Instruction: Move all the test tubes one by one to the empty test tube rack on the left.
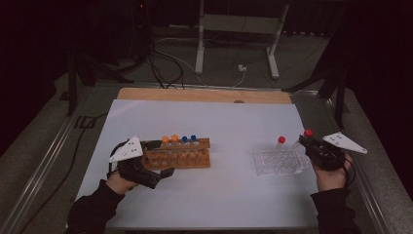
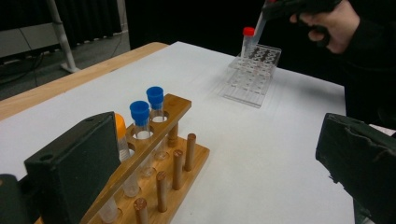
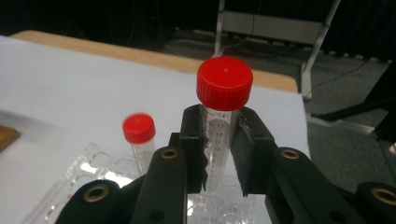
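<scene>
Red-capped tube [image 3: 219, 126] is held clamped in the right gripper [image 3: 219, 154] above the clear rack [image 1: 280, 165].
It is best kept upright and lifted clear of the second tube [image 3: 140, 140] at nine o'clock; the left gripper [image 1: 158, 158], jaws apart, straddles the wooden rack [image 1: 180, 157].

A wooden rack [image 1: 181, 157] stands left on the table [image 1: 229, 195]; the clear rack [image 1: 280, 163] right — one tube [image 1: 281, 142] in it.

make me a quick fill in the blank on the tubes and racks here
1. The right gripper is shut on a tube whose cap is ____.
2. The wooden rack holds two orange-capped tubes and two ____-capped tubes.
3. The other red-capped tube stands in the ____ plastic rack.
4. The left gripper has its jaws ____ around the wooden rack's end.

Missing words: red; blue; clear; open
</scene>
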Tool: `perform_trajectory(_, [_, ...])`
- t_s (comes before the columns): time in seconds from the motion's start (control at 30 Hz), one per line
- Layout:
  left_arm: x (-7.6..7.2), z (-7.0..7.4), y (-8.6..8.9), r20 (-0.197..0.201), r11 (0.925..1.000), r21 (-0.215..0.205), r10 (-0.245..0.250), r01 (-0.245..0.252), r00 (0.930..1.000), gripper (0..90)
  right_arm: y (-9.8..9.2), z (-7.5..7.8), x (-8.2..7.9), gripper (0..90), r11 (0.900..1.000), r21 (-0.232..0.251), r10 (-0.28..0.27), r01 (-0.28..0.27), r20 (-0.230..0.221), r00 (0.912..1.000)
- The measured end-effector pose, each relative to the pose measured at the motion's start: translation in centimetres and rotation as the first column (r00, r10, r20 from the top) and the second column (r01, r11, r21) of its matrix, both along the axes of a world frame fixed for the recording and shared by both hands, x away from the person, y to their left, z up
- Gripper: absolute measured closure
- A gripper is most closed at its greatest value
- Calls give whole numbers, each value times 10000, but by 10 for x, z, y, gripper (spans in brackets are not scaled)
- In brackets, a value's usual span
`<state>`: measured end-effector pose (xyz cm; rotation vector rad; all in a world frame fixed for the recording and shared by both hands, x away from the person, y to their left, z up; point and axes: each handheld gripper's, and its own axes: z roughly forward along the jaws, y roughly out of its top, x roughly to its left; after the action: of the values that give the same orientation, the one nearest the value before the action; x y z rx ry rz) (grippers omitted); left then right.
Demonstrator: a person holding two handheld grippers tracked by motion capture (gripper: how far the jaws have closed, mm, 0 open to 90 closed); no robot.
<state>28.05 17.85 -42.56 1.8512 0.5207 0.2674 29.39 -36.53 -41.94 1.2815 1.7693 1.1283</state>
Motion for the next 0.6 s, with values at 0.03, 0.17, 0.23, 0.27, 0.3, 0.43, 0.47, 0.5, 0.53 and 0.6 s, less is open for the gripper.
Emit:
perform_trajectory(0.03, [0, 0, 0, 15, 10000, 44, 37, -37, 10000, 5, 0, 3, -2, 750, 10000, 23, -7, 7, 95, 10000])
perform_trajectory(0.17, [0, 0, -1, 15, 10000, -3, 5, -5, 10000, 6, 3, 14, -9, 750, 9999, 34, 112, -114, 455, 9989])
perform_trajectory(0.23, [-1, 1, -1, 26, 9999, -34, 97, -97, 9999, 6, 5, 19, -12, 750, 9998, 26, 186, -188, 635, 9978])
perform_trajectory(0.27, [-1, 1, -1, 14, 10000, -70, 56, -56, 10000, 6, 7, 22, -14, 750, 9996, 20, 263, -265, 707, 9971])
perform_trajectory(0.3, [-1, 1, -1, 22, 10000, -68, 74, -73, 10000, 5, 10, 25, -16, 749, 9995, -20, 331, -330, 838, 9959])
perform_trajectory(0.43, [-2, 1, -3, -39, 10000, 9, -45, 45, 10000, 5, 18, 33, -22, 750, 9978, -33, 666, -666, 1160, 9910])
perform_trajectory(0.47, [-2, 1, -3, -32, 10000, 12, -67, 67, 10000, 6, 21, 35, -23, 750, 9967, -52, 809, -808, 1221, 9892])
perform_trajectory(0.5, [-2, 1, -4, -42, 10000, -4, -72, 72, 10000, 5, 23, 37, -24, 750, 9959, -53, 898, -899, 1255, 9880])
perform_trajectory(0.53, [-2, 2, -4, -56, 9999, -20, -103, 103, 9999, 5, 25, 39, -25, 750, 9950, -60, 998, -998, 1259, 9870])
perform_trajectory(0.6, [-2, 2, -4, -60, 9999, -35, -110, 110, 9999, 5, 29, 41, -27, 750, 9926, -43, 1209, -1213, 1250, 9848])
